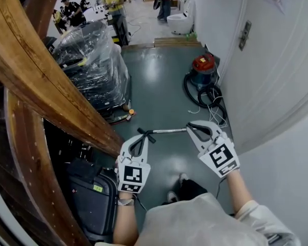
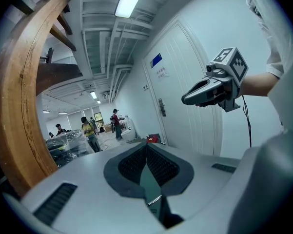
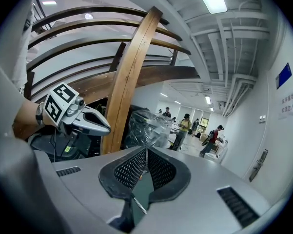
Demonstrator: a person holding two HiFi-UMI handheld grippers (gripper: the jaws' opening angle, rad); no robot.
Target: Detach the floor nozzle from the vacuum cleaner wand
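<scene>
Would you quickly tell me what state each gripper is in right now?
Left gripper: closed, holding nothing.
Right gripper: closed, holding nothing.

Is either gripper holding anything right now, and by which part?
Nothing: left gripper and right gripper jaws are shut, empty; the vacuum wand lies on the floor.

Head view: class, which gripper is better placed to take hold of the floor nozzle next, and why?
Left, probably. The left gripper lines up with the black floor nozzle at the left end of the wand; the right gripper lines up with its other end. Both are shut and empty.
</scene>
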